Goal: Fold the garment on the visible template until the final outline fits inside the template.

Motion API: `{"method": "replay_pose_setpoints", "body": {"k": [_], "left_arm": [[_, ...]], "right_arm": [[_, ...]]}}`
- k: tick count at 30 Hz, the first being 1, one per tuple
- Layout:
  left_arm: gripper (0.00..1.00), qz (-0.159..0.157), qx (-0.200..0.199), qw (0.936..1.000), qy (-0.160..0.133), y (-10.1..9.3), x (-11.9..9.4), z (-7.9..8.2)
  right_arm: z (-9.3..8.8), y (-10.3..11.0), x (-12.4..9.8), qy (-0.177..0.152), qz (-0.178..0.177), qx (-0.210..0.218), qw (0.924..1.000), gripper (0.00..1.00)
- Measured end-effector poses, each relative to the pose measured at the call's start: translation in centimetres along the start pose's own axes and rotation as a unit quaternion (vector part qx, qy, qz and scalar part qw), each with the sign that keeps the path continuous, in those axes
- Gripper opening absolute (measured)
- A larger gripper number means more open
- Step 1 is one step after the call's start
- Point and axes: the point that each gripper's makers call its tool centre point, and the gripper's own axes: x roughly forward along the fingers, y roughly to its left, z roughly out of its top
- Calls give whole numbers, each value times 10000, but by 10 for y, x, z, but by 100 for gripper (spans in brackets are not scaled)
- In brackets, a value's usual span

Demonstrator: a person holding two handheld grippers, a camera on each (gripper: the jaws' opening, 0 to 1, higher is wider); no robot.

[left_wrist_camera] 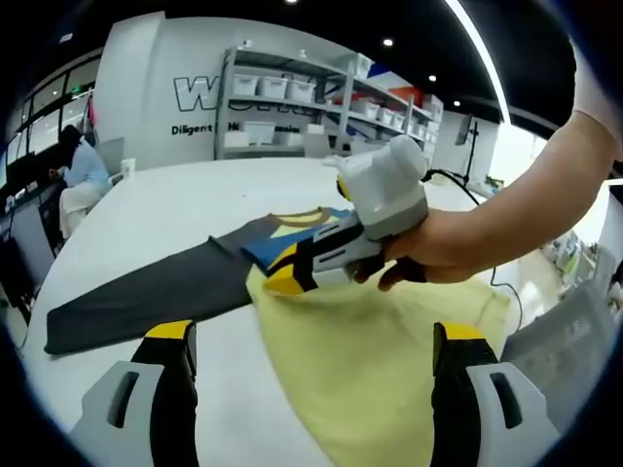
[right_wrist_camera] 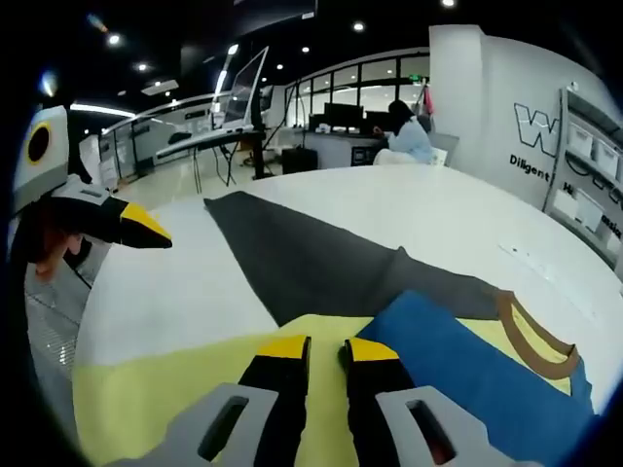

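Two grippers work over one shirt (left_wrist_camera: 389, 350) spread on a white bench (left_wrist_camera: 175, 204). The shirt is pale yellow in the body, with a blue shoulder panel (right_wrist_camera: 458, 360), a brown collar band (right_wrist_camera: 531, 341) and a long dark grey sleeve (left_wrist_camera: 146, 292) stretched flat away from the body. No template outline can be made out under the cloth.

In the left gripper view, the left gripper (left_wrist_camera: 313, 341) hangs above the yellow body with its jaws spread wide and nothing between them. The right gripper (left_wrist_camera: 292, 272) comes in from the right, held in a person's hand (left_wrist_camera: 443, 248), its yellow tips down at the spot where sleeve, blue panel and yellow body meet. In the right gripper view its jaws stand almost together, with a narrow gap; whether cloth is pinched in that gap I cannot tell.

The step in hand looks like the start of the first fold: taking hold near the shoulder so the sleeve can be brought over the body. The next move probably calls for a firm pinch through one layer only, then a low carry across, while the left gripper drops to pin or lift the body edge so the shirt does not slide on the smooth bench.

Shelves (left_wrist_camera: 321, 107) with bins stand behind, and a person (left_wrist_camera: 83, 170) sits at a far desk.
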Motion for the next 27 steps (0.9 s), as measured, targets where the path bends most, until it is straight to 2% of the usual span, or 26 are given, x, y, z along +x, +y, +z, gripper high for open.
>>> {"method": "replay_pose_setpoints", "body": {"k": [5,7,14,20,23,27], "left_arm": [[99,147,-178,9997,-30,19,-2,0],[99,250,-348,9991,-69,31,-4,0],[99,674,-786,9944,-201,79,-17,0],[96,1076,-1205,9862,-370,120,-29,1],[94,1231,-1324,9829,-363,138,-34,-1],[90,1489,-1667,9740,-377,163,-41,-8]], "right_arm": [[2,-5,-14,-154,-52,48,9999,13],[2,-10,-20,-242,-95,166,9995,13],[1,-22,-40,-392,-210,124,9989,21],[0,-24,-52,-428,-250,65,9987,26],[0,-25,-58,-453,-267,45,9986,28],[0,-24,-66,-506,-277,22,9983,30]]}}
